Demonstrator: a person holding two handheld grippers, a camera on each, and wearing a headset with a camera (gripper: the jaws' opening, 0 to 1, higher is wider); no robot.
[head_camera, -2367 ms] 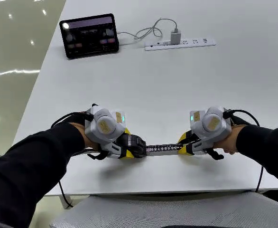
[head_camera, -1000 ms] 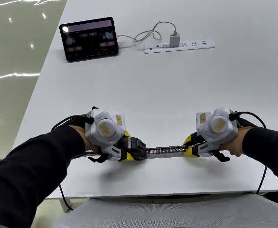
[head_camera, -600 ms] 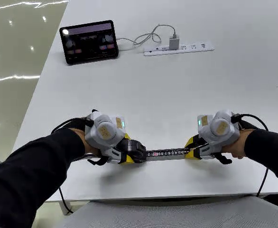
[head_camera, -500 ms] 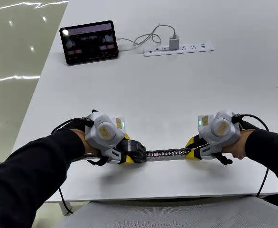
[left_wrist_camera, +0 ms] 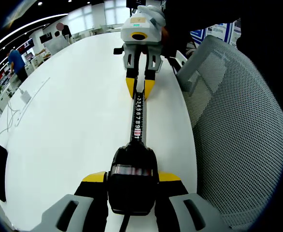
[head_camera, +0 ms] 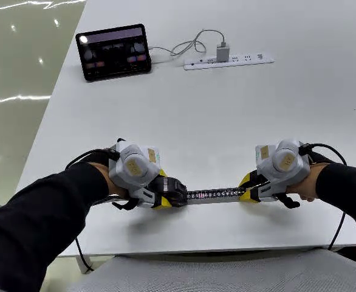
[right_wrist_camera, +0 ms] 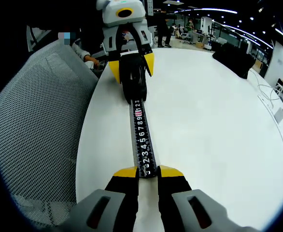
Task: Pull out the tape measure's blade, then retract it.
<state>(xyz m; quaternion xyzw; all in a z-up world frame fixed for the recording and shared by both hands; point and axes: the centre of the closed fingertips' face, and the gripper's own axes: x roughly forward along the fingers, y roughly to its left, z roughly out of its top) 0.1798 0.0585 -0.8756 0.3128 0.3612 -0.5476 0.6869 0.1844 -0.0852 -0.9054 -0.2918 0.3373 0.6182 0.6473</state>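
The black tape measure case (head_camera: 172, 191) sits near the white table's front edge, with my left gripper (head_camera: 161, 196) shut on it. Its blade (head_camera: 214, 194), marked with numbers, runs flat to the right. My right gripper (head_camera: 246, 188) is shut on the blade's end. In the left gripper view the case (left_wrist_camera: 132, 186) fills the jaws of my left gripper (left_wrist_camera: 132, 177), and the blade (left_wrist_camera: 137, 116) leads to the right gripper (left_wrist_camera: 140, 90). In the right gripper view my right gripper (right_wrist_camera: 148, 172) pinches the blade (right_wrist_camera: 140, 135), which leads back to the case (right_wrist_camera: 132, 83) held by the left gripper (right_wrist_camera: 131, 62).
A dark tablet (head_camera: 113, 50) stands at the table's back left. A white power strip (head_camera: 229, 59) with a charger (head_camera: 222, 53) and cable lies beside it. The table (head_camera: 226, 121) ends just below the grippers, over a grey mesh chair (head_camera: 214, 271).
My right gripper has moved a little to the right with the blade's end, so more blade shows. The left gripper and the case have stayed nearly still.
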